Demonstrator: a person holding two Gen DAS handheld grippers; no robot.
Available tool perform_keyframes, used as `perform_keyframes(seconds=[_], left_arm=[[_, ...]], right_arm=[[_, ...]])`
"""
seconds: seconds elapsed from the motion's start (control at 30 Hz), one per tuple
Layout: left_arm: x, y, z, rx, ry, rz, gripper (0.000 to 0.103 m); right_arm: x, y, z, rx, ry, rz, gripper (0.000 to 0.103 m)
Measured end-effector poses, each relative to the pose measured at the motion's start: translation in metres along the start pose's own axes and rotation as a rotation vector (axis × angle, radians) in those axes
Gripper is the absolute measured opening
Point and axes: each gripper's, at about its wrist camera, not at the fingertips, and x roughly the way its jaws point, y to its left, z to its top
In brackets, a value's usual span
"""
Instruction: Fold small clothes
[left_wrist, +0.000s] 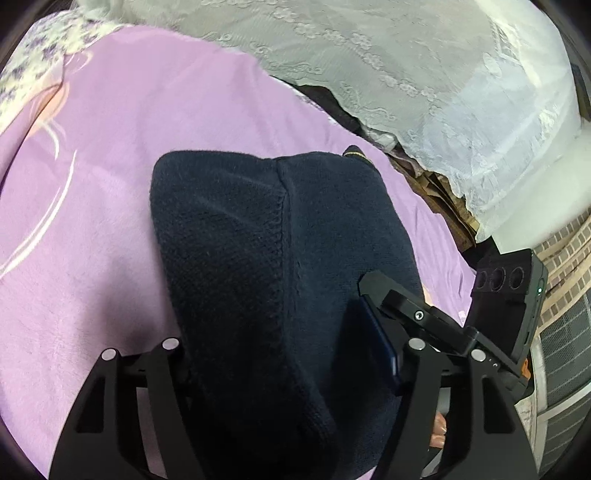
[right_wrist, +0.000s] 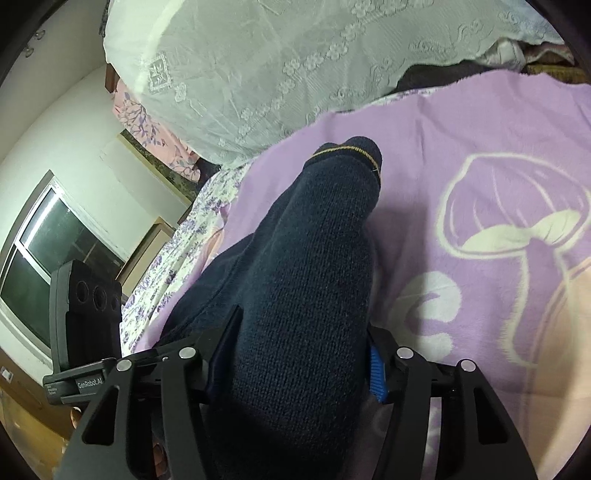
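The dark navy knitted garment (left_wrist: 258, 266) fills the space between the jaws of both grippers. In the left wrist view it runs from the left gripper (left_wrist: 291, 350) up toward 12 o'clock, its long axis straight ahead of the fingers, with a vertical seam near the middle. In the right wrist view the same garment (right_wrist: 310, 280) stretches from the right gripper (right_wrist: 295, 354) toward 12 to 1 o'clock and ends in a cuff with a thin yellow line (right_wrist: 351, 149). The right jaws seem clamped on the knit: a blue pad (right_wrist: 376, 373) presses at its edge. The left jaws stand partly apart with cloth between them; I cannot tell whether they really pinch it. Both hands look equally near, side by side, the right gripper visible at 3 o'clock in the left view.

The garment lies on a lilac blanket (left_wrist: 110, 184) with a pale mushroom print (right_wrist: 509, 229). Beyond, at 12 o'clock, is white lace fabric (left_wrist: 406, 74); a window (right_wrist: 48, 251) is at 9 o'clock.
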Motion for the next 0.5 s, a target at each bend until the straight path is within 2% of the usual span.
perform_keyframes(seconds=[0.17,0.5], left_arm=[[0.004,-0.031,0.006,0.047,0.008,-0.009,0.067],[0.04,-0.1,0.008,0.136,0.058,-0.053,0.067]], right_arm=[[-0.027,-0.01,0.007,0.004,-0.036,-0.015,0.06],[-0.093,-0.059,0.02,0.058,-0.11,-0.091,0.059]])
